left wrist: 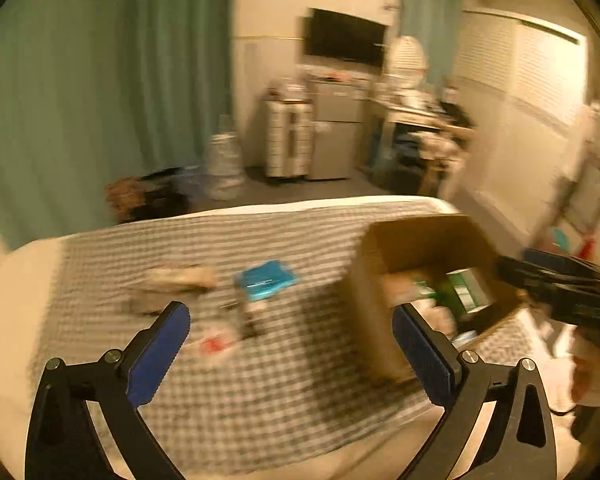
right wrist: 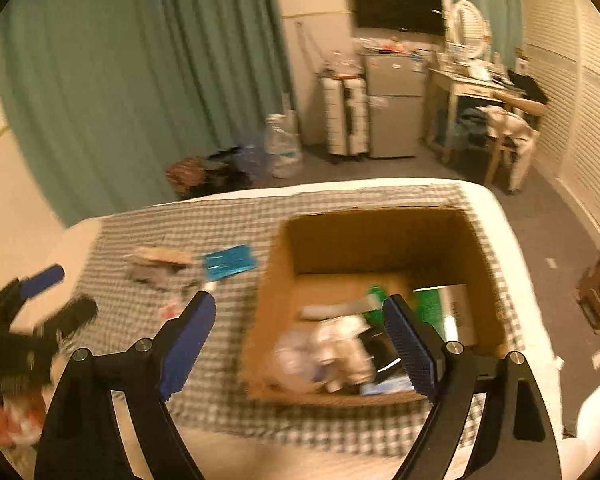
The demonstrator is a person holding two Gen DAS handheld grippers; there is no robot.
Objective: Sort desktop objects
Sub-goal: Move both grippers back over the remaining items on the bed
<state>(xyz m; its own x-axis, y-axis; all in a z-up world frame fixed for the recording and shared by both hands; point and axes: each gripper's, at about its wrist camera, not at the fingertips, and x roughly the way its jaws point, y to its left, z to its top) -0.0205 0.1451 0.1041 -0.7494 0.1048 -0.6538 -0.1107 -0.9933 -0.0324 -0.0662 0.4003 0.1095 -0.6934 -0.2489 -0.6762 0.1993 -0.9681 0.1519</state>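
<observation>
The cardboard box [right wrist: 380,248] sits open on the checked cloth [right wrist: 204,232] that covers the bed. Inside the box lie a green-and-white carton [right wrist: 440,308], some pale wrapped things and a dark flat item; blur makes them hard to name. Left of the box, out on the cloth, lie a blue packet [right wrist: 230,266], a tan-and-grey bundle [right wrist: 156,264] and what may be a small red-and-white piece [left wrist: 216,346]. The right gripper [right wrist: 300,336] hangs over the box's near left corner, its fingers spread wide with nothing between them. The left gripper [left wrist: 292,356], left of the box, is spread wide too and empty.
</observation>
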